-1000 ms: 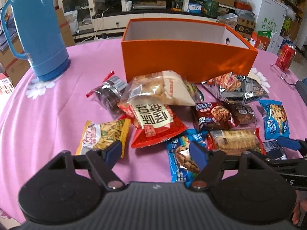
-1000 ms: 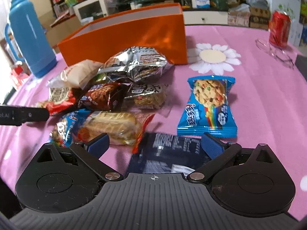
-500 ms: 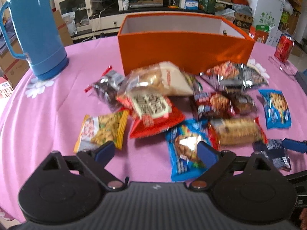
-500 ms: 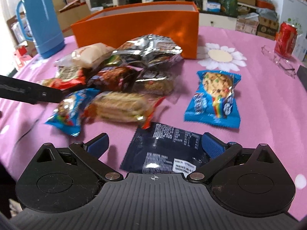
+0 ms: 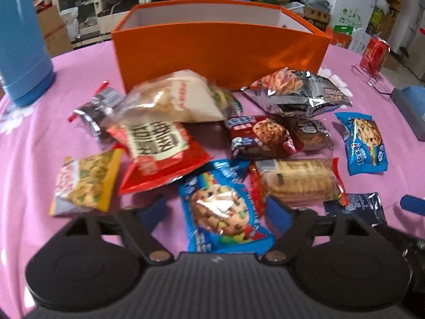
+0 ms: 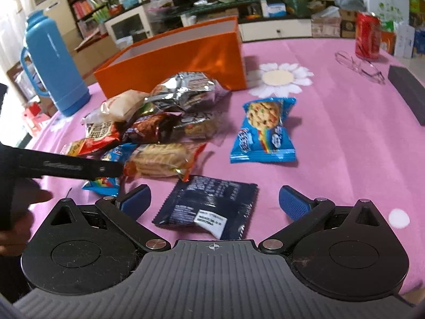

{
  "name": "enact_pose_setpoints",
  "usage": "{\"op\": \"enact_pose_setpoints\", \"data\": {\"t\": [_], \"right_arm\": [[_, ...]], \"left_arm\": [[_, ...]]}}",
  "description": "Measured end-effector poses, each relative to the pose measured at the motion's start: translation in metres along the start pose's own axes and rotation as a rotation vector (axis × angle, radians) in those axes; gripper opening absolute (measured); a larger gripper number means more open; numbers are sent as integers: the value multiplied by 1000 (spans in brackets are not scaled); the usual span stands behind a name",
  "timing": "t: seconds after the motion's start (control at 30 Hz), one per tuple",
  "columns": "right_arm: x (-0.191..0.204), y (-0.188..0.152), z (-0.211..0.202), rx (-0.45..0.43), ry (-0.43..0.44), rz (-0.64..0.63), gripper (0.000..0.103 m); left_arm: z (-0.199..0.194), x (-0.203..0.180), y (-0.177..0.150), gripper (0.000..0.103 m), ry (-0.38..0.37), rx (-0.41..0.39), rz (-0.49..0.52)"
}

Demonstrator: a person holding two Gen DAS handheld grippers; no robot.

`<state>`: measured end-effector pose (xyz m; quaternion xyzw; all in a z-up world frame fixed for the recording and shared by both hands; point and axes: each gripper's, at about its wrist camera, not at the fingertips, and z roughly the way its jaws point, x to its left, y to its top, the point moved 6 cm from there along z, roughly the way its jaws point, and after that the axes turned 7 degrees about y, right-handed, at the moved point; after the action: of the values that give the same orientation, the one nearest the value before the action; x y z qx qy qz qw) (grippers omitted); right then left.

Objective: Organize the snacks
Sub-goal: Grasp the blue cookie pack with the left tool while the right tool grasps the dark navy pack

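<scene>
Several snack packets lie in a heap on the pink tablecloth in front of an open orange box (image 5: 220, 50), which also shows in the right wrist view (image 6: 186, 61). My left gripper (image 5: 216, 214) is open, its jaws on either side of a blue cookie packet (image 5: 223, 212). My right gripper (image 6: 215, 202) is open around a dark navy packet (image 6: 209, 207) lying flat. Another blue cookie packet (image 6: 265, 130) lies apart to the right. A wafer packet (image 6: 162, 159) lies just beyond the navy one. The left gripper's arm (image 6: 66, 167) crosses the right wrist view.
A blue thermos (image 6: 53, 63) stands at the table's left. A red can (image 6: 368, 36) and glasses (image 6: 358, 63) sit at the far right, with a dark case (image 6: 409, 90) near the right edge. Shelves and cartons stand behind the table.
Both grippers have moved forward and down. The blue cookie packet now lies between the left jaws and the navy packet between the right jaws. The snacks have not moved.
</scene>
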<state>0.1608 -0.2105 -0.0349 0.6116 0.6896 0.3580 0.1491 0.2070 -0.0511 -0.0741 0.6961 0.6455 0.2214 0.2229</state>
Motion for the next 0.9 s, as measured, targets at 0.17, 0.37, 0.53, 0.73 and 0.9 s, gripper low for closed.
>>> {"op": "enact_pose_setpoints", "data": {"t": [0.17, 0.37, 0.53, 0.73, 0.9], "right_arm": [[1, -6, 1, 25, -3, -5, 85], [22, -16, 4, 59, 25, -57, 85], [34, -16, 20, 75, -6, -73, 85], [39, 6, 21, 23, -23, -194, 85], [45, 19, 25, 30, 29, -192, 85]], "left_arm": [[-5, 8, -6, 54, -1, 4, 11], [-29, 42, -38, 54, 19, 36, 2], [-35, 54, -50, 58, 18, 45, -26], [-24, 56, -38, 60, 36, 23, -34], [-22, 56, -32, 62, 51, 18, -33]]}}
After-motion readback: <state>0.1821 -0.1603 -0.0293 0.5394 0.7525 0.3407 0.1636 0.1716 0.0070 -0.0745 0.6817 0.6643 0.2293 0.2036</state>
